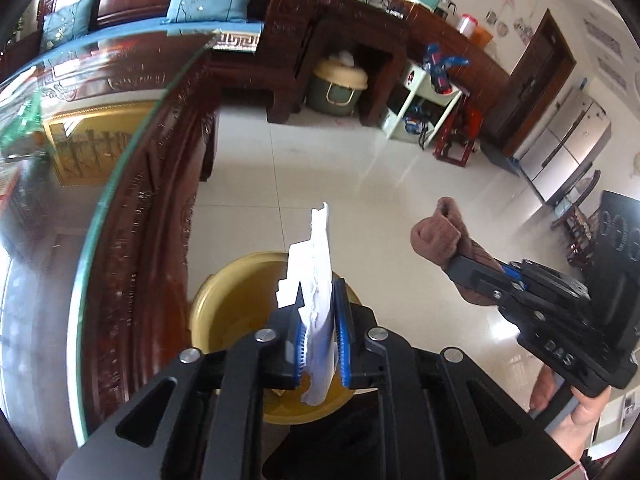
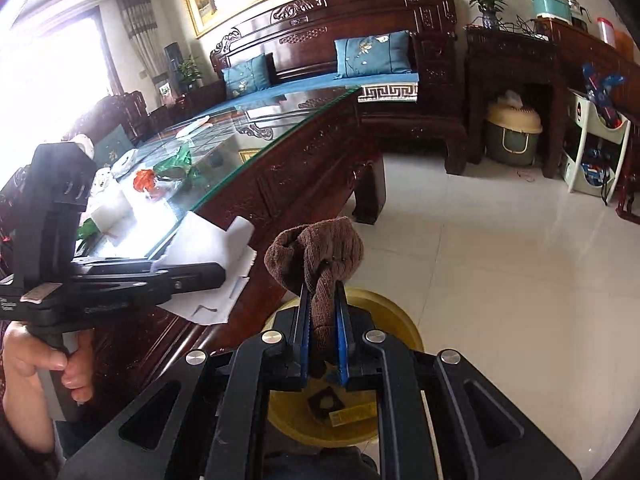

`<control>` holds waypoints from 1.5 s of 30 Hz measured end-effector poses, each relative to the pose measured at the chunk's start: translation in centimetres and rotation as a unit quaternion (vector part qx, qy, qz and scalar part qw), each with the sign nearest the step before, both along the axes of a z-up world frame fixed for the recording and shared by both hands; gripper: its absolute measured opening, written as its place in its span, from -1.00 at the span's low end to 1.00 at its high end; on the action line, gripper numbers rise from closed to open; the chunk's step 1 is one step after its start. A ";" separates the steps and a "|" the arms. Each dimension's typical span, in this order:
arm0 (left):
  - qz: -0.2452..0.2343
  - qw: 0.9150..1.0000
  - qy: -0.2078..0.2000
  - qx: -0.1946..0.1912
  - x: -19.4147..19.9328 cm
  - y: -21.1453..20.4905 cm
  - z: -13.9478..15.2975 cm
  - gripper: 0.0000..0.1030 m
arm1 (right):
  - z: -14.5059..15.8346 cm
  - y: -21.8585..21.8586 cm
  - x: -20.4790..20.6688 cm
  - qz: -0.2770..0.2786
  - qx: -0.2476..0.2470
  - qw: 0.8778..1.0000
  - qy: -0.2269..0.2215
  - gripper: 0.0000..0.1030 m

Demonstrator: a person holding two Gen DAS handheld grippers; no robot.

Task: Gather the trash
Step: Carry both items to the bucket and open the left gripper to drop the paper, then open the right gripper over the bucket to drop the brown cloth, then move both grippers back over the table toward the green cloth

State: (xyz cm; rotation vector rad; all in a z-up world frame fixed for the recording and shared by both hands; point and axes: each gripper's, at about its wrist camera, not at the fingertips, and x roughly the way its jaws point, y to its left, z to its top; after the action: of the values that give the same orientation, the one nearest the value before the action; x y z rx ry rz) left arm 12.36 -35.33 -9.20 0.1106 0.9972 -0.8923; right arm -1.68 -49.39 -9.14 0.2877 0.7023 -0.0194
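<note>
Left tongs (image 1: 320,312) clamped on crumpled white paper scrap (image 1: 316,264), right tongs (image 2: 323,312) clamped on brown knitted sock (image 2: 320,256); both held above round yellow plastic bin (image 2: 404,320) beside glass-topped wooden desk (image 2: 280,152).

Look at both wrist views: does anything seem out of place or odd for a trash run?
Yes: the right gripper clamps a brown sock over the yellow basin, clothing rather than obvious trash. The left gripper holds ordinary white paper.
</note>
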 end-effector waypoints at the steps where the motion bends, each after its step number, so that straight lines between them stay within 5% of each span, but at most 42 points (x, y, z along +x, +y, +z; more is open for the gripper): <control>1: 0.000 1.000 0.000 0.002 0.2 -0.5 -0.3 -0.48 | -0.1 -0.2 0.0 -0.002 -0.001 1.000 0.002 -0.80; 3: 0.008 1.000 0.001 0.006 0.7 -1.2 -0.8 0.19 | -0.4 -0.4 0.2 -0.002 0.000 1.000 0.006 -0.80; 4: 0.013 1.000 -0.003 0.009 0.6 -1.3 -0.9 0.22 | -0.4 -0.4 0.3 -0.003 0.000 1.000 0.008 -0.80; 20: 0.040 0.998 -0.039 0.033 1.6 0.5 0.3 0.23 | -1.7 1.0 2.1 0.026 -0.014 0.999 0.036 -0.76; 24: 0.047 0.997 -0.042 0.033 1.6 1.3 0.4 0.24 | -2.0 2.4 3.1 0.041 -0.055 0.996 0.057 0.12; 37: 0.058 0.996 -0.062 0.001 1.1 5.6 2.9 0.30 | 0.3 4.8 3.5 0.042 -0.072 0.996 0.044 0.10; 45: 0.103 0.991 -0.085 -0.014 0.6 11.9 4.7 0.39 | 2.9 8.0 3.3 0.052 -0.082 0.995 0.010 0.13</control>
State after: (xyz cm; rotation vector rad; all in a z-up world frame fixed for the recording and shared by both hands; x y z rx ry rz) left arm 12.95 -23.48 -4.48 0.0590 0.8205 -0.6956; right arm 1.62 -41.41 -6.24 0.0933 0.7296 0.0199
